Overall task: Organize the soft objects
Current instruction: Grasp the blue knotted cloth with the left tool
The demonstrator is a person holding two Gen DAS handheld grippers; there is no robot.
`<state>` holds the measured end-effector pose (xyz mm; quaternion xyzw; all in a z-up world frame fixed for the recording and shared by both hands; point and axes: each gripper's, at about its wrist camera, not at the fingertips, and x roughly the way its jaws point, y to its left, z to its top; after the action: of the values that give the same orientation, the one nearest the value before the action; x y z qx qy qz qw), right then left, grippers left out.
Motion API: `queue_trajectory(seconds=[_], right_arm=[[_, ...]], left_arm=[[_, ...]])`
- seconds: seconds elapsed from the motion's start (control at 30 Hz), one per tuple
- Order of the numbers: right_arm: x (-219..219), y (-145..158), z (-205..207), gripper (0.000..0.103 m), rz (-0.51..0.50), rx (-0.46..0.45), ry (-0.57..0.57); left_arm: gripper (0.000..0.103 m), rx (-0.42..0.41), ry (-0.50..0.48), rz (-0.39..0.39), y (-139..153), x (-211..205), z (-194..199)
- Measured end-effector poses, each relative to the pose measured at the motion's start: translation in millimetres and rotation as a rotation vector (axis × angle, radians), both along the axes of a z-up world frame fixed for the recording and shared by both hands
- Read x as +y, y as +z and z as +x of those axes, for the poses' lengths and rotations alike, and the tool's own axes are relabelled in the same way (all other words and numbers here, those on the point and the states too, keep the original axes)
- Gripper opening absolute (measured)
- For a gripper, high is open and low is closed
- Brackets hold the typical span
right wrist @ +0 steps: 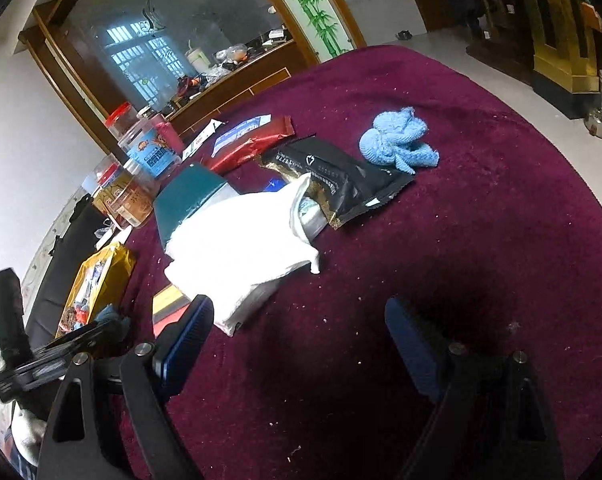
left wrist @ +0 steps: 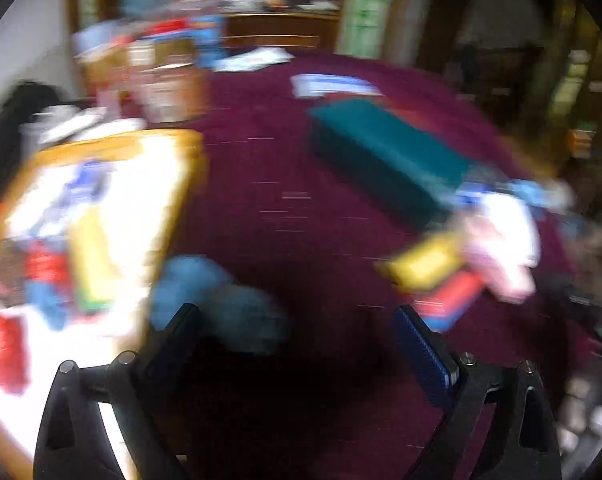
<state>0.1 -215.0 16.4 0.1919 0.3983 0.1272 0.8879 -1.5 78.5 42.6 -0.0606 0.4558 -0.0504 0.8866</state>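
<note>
Two tongs were in view, one per wrist camera, both above a round desk [right wrist: 481, 220] covered in maroon cloth. The right tongs [right wrist: 297, 320] stood wide apart with nothing between their blue pads, over bare cloth at 6 o'clock of the right wrist view. One crumpled light-blue knitted cloth [right wrist: 397, 142] lay at 1 o'clock, just beside the corner of one black foil pouch [right wrist: 341, 180]. One white cloth bag [right wrist: 245, 240] lay at the centre, its open mouth overlapping the pouch, with one teal box [right wrist: 185, 200] touching it at 10 o'clock. One red foil packet [right wrist: 253, 144] lay at 11 o'clock beyond the pouch. Three clear plastic jars were counted at 10 o'clock: one with a blue label [right wrist: 153, 152], one with a red lid [right wrist: 121, 120] behind it, and one with an orange label [right wrist: 129, 196]. One yellow snack bag [right wrist: 101, 272] lay at 9 o'clock. The left wrist view was heavily motion-blurred; the left tongs [left wrist: 297, 320] were likewise spread wide and held nothing. One blue soft lump [left wrist: 221, 300] lay just ahead of the left finger at 7 o'clock, whether touching it could not be told. The teal box [left wrist: 385, 156] appeared at 1 o'clock and the yellow snack bag [left wrist: 93, 220] at 9 o'clock.
</note>
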Motion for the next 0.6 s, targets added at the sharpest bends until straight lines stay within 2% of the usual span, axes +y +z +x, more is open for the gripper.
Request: queue_trajectory(seconds=[0.03, 0.1, 0.23, 0.37, 0.43, 0.6], right_arm=[[-0.1, 0.0, 0.1, 0.087, 0.002, 0.001, 0.002], [-0.1, -0.1, -0.3, 0.087, 0.004, 0.002, 0.002], [-0.3, -0.5, -0.1, 0.087, 0.009, 0.009, 0.007], [1.3, -1.6, 0.7, 0.087, 0.010, 0.019, 0.013], [1.7, -2.0, 0.8, 0.087, 0.009, 0.021, 0.016], [2.6, -4.2, 1.7, 0.087, 0.005, 0.032, 0.019]], left_arm=[[0.098, -0.026, -0.050, -0.018, 5.9, -8.1, -6.3], [0.098, -0.068, -0.095, -0.007, 18.4, -16.3, -16.8], [0.098, -0.105, -0.001, -0.063, 38.1, 11.7, -22.0], [0.098, -0.029, 0.116, -0.090, 26.6, 48.5, -5.6], [0.098, -0.008, 0.106, -0.083, 18.3, 47.7, 1.1], [0.098, 0.057, 0.033, 0.040, -7.5, 8.0, 15.9]])
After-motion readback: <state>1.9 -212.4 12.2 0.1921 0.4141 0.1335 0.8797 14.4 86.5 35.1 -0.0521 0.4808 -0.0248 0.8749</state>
